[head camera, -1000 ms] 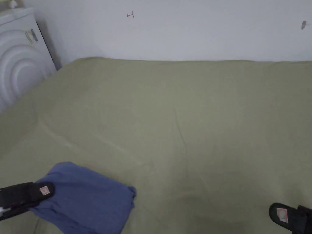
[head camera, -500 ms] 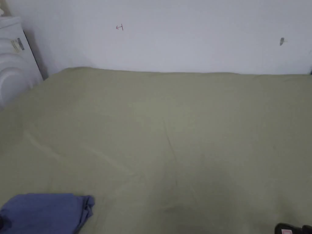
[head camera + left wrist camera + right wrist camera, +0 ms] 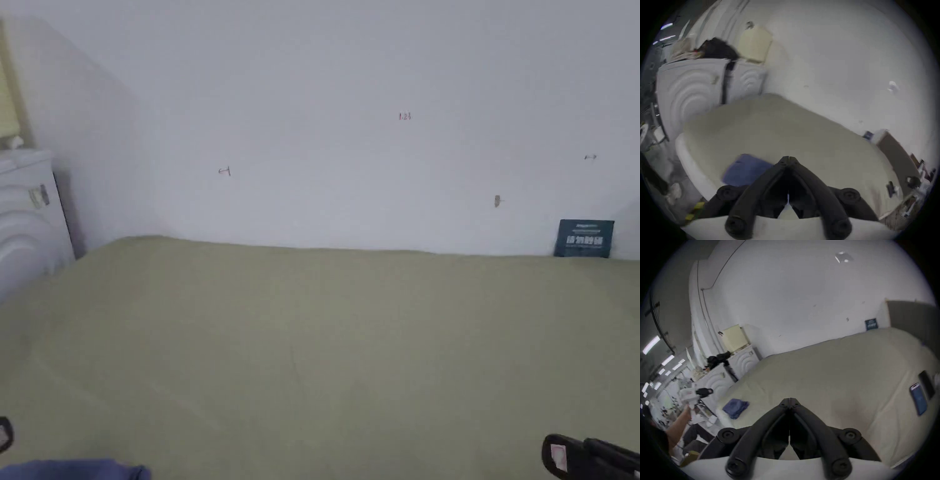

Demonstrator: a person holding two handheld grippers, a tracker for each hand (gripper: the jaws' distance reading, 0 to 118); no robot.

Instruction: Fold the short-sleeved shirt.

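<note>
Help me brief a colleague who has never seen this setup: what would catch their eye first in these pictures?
First, the wide olive-green bed cover spreading to the white wall. Next, the blue shirt, a folded bundle near the cover's left front corner, with nothing gripping it. Then the black left gripper and right gripper, each with its jaws closed and empty, held above the cover.

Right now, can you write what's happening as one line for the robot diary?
shirt: folded, lying on bed | left gripper: shut, empty | right gripper: shut, empty
</note>
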